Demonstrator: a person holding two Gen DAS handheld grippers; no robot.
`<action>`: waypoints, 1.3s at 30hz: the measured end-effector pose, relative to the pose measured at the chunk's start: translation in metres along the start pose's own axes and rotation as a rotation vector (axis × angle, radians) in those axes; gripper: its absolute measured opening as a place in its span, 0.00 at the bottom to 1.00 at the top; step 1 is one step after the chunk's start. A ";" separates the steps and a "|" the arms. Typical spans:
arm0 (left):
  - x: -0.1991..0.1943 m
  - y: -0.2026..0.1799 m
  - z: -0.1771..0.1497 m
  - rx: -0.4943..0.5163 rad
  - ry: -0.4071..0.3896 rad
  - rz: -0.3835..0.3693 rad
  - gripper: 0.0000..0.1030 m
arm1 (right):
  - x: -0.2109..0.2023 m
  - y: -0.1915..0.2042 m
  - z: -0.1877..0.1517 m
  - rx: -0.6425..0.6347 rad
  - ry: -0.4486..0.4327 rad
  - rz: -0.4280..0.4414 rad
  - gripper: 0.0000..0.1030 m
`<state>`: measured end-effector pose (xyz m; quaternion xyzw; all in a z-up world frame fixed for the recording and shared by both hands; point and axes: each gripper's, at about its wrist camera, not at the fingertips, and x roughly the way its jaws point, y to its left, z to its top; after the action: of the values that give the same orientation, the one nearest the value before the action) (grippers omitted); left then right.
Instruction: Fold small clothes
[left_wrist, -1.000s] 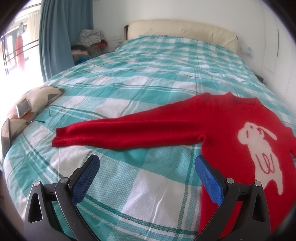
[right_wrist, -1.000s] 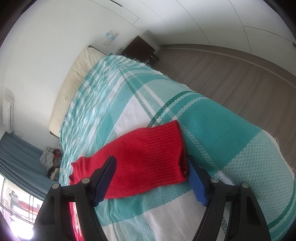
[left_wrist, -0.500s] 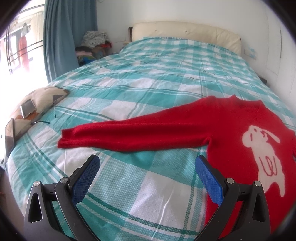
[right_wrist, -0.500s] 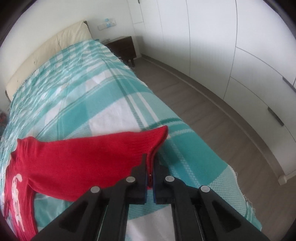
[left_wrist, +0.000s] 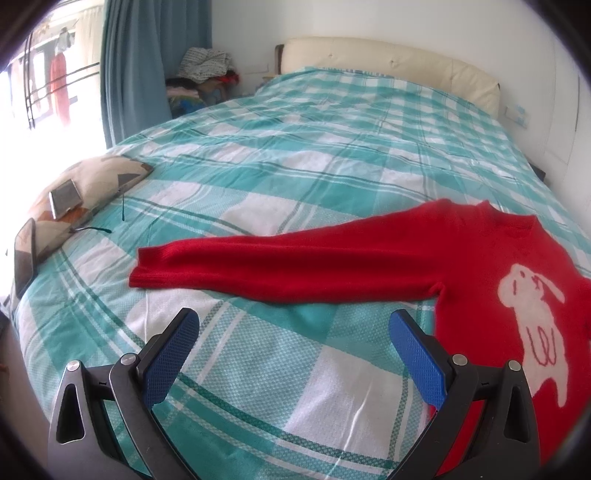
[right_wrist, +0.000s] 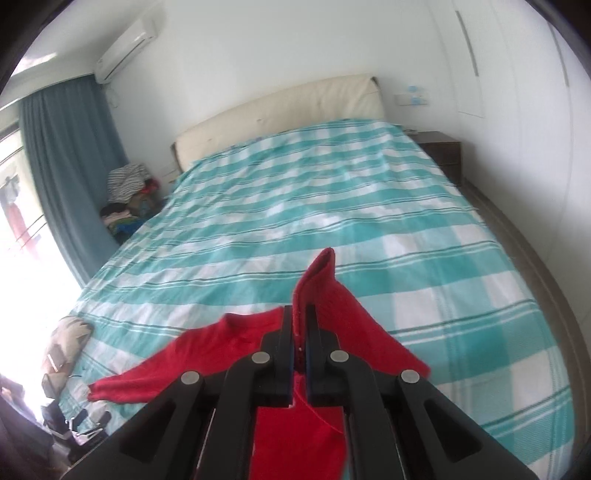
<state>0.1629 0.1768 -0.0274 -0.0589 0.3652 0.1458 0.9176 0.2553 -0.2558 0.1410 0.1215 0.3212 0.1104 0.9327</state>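
A red knitted sweater with a white animal figure on its front (left_wrist: 517, 280) lies on the bed covered in a teal-and-white checked sheet (left_wrist: 295, 155), near the foot edge. One long sleeve (left_wrist: 280, 266) stretches flat toward the bed's window-side edge, where a patterned beige cushion (left_wrist: 99, 177) carries a flat dark-screened device (left_wrist: 64, 195).

The left gripper (left_wrist: 293, 336) hangs over the sheet near the foot edge with its blue-padded fingers (left_wrist: 173, 354) spread wide and nothing between them, just short of the flat sleeve.

The right gripper (right_wrist: 300, 332) has its black fingers pressed together on the sweater's other sleeve, whose cuff (right_wrist: 319, 269) stands up above the fingertips, raised off the sheet.
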 end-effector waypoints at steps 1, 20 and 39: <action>0.002 0.004 0.001 -0.011 0.008 0.003 1.00 | 0.015 0.019 0.000 -0.018 0.022 0.035 0.03; 0.013 0.028 0.010 -0.077 0.037 0.020 1.00 | 0.155 0.089 -0.096 0.002 0.397 0.388 0.48; 0.020 0.011 0.001 -0.046 0.079 0.003 1.00 | 0.125 -0.093 -0.139 0.040 0.403 -0.096 0.14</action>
<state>0.1739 0.1919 -0.0406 -0.0851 0.3977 0.1530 0.9007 0.2759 -0.2866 -0.0644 0.1000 0.5087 0.0816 0.8512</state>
